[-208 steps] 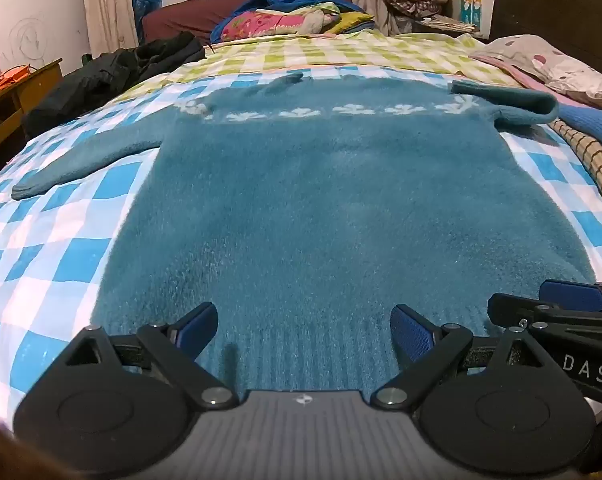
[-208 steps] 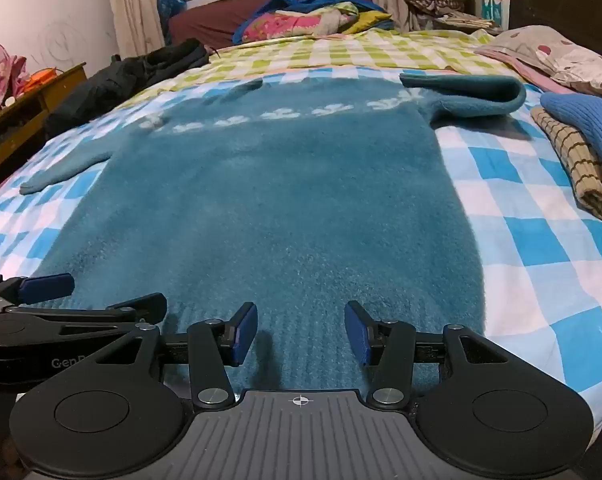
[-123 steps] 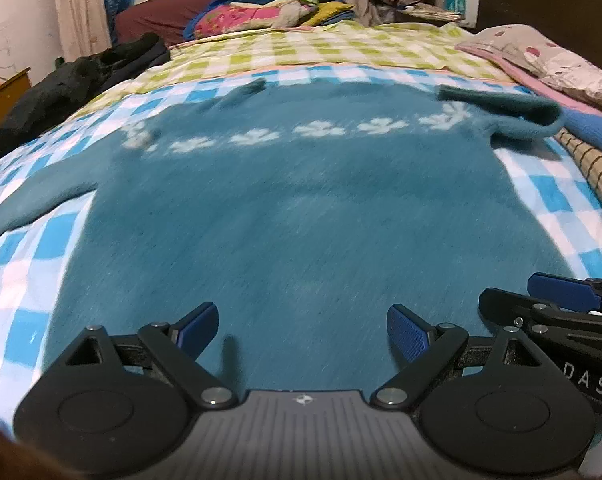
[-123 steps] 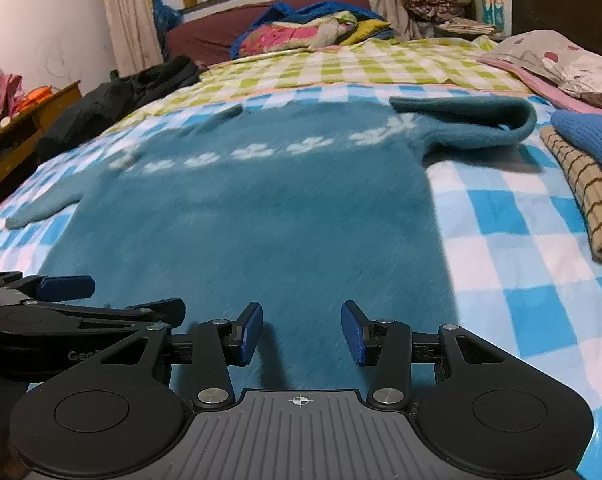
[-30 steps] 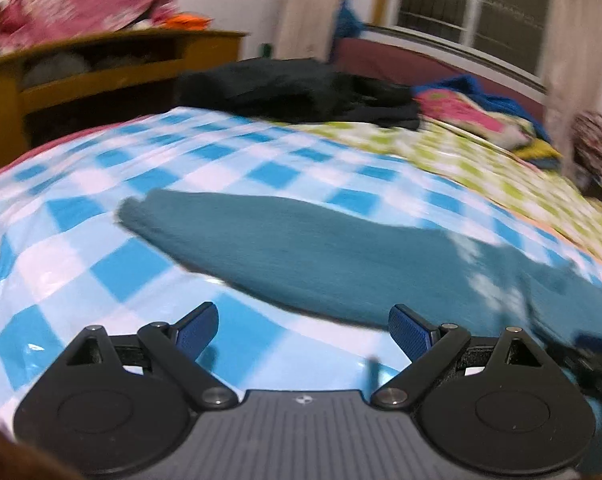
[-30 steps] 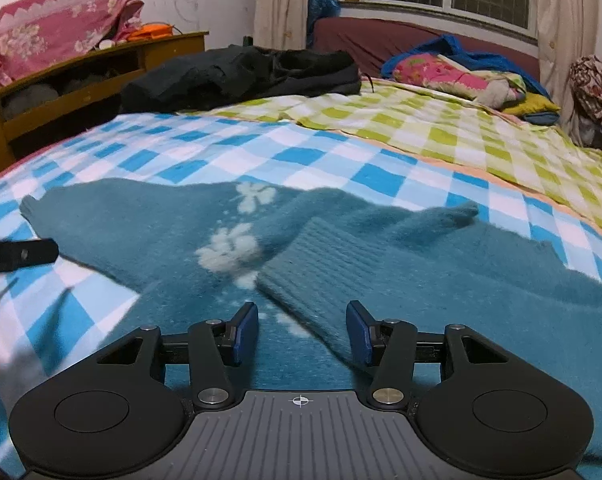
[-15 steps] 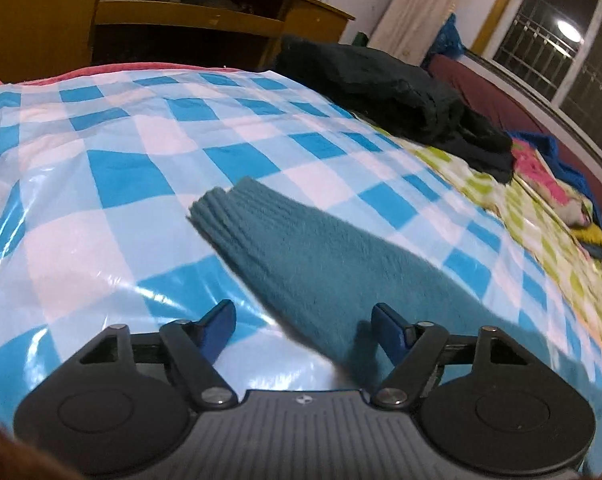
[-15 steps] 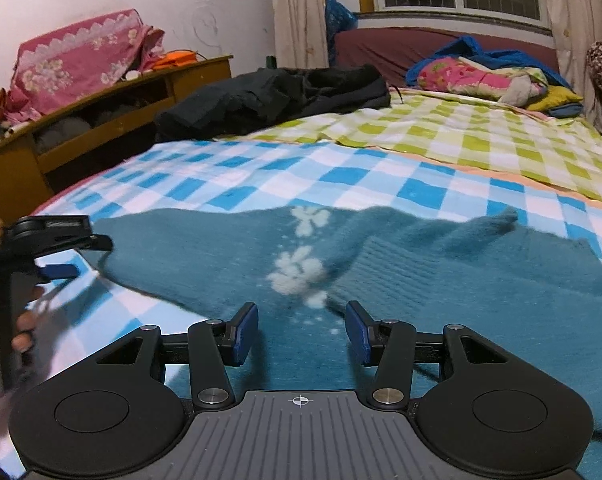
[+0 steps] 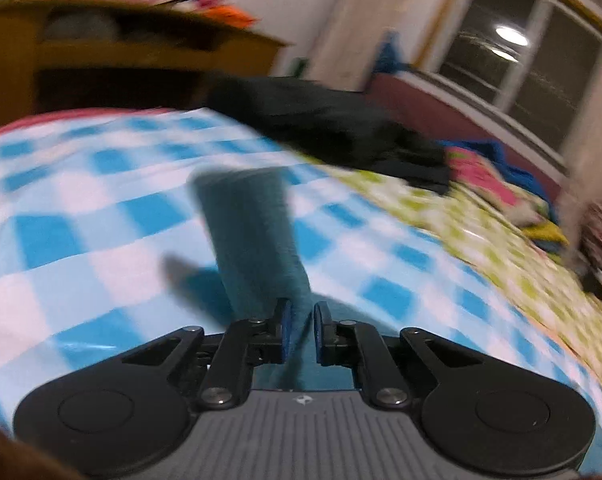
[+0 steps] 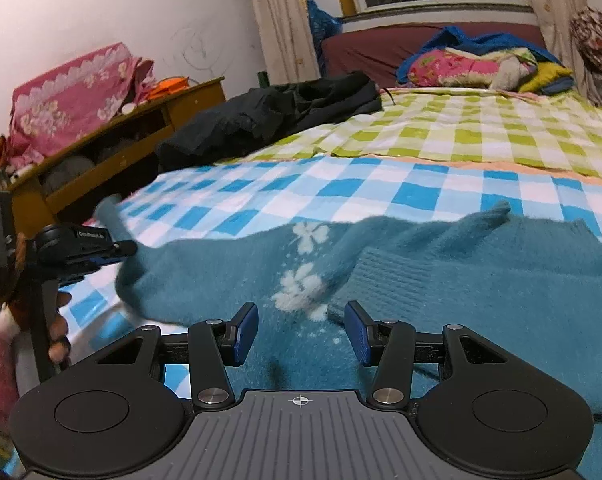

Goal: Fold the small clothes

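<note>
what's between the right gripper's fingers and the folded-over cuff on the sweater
In the right wrist view, only teal sweater fabric with a white flower lies between the open right hand-held gripper and the ribbed cuff.

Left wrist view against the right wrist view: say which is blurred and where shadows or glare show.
Left wrist view: smeared by motion, bed cover and window streaky, lamp glare in the glass, a dark shadow beside the sleeve gripped by the left gripper. Right wrist view: mostly sharp, sweater clear, fisheye bending at the edges, right gripper open.
</note>
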`<state>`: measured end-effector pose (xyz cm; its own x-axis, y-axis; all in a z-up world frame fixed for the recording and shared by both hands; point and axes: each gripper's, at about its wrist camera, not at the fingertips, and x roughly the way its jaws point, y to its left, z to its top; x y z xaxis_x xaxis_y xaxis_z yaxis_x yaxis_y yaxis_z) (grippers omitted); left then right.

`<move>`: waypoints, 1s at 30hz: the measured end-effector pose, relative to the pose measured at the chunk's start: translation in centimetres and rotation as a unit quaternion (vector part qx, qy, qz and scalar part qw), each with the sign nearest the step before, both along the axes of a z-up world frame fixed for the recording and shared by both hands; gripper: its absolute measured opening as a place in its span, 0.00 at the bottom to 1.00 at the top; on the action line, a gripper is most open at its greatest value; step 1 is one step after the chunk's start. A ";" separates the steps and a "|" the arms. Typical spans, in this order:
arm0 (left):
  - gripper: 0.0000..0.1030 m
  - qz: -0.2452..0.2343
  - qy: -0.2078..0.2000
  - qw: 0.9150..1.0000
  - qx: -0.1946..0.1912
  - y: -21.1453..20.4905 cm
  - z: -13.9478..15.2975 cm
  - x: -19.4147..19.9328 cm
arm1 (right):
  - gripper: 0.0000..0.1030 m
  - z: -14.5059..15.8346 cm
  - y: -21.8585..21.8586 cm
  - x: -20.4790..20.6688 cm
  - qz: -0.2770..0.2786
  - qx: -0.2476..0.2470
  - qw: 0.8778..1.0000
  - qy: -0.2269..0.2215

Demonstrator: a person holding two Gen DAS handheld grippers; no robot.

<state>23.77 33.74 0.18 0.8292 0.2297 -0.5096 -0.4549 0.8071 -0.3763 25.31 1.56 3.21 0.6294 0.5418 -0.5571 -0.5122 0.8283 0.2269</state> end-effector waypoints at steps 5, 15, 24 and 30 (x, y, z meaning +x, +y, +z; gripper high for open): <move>0.14 -0.159 -0.028 0.986 0.041 -7.5 1.3 -0.3 | 0.46 0.6 -1.4 0.6 -0.022 0.024 0.999 0.012; 0.15 -0.198 0.023 0.977 0.074 -11.7 -0.4 -4.6 | 0.47 -0.2 1.2 3.4 0.011 0.075 0.994 0.078; 0.19 -0.094 0.032 0.991 0.092 -5.1 -2.1 -5.1 | 0.50 -1.2 10.8 8.4 0.061 0.136 0.975 0.168; 0.19 -0.087 0.033 0.994 0.065 -2.9 -3.2 -5.0 | 0.53 -3.6 15.3 10.8 0.048 0.167 0.956 0.238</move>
<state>18.82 30.80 -3.02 0.8274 0.1540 -0.5401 -0.3255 0.9152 -0.2376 36.09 16.82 -0.36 0.2867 0.7813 -0.5544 -0.3548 0.6241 0.6961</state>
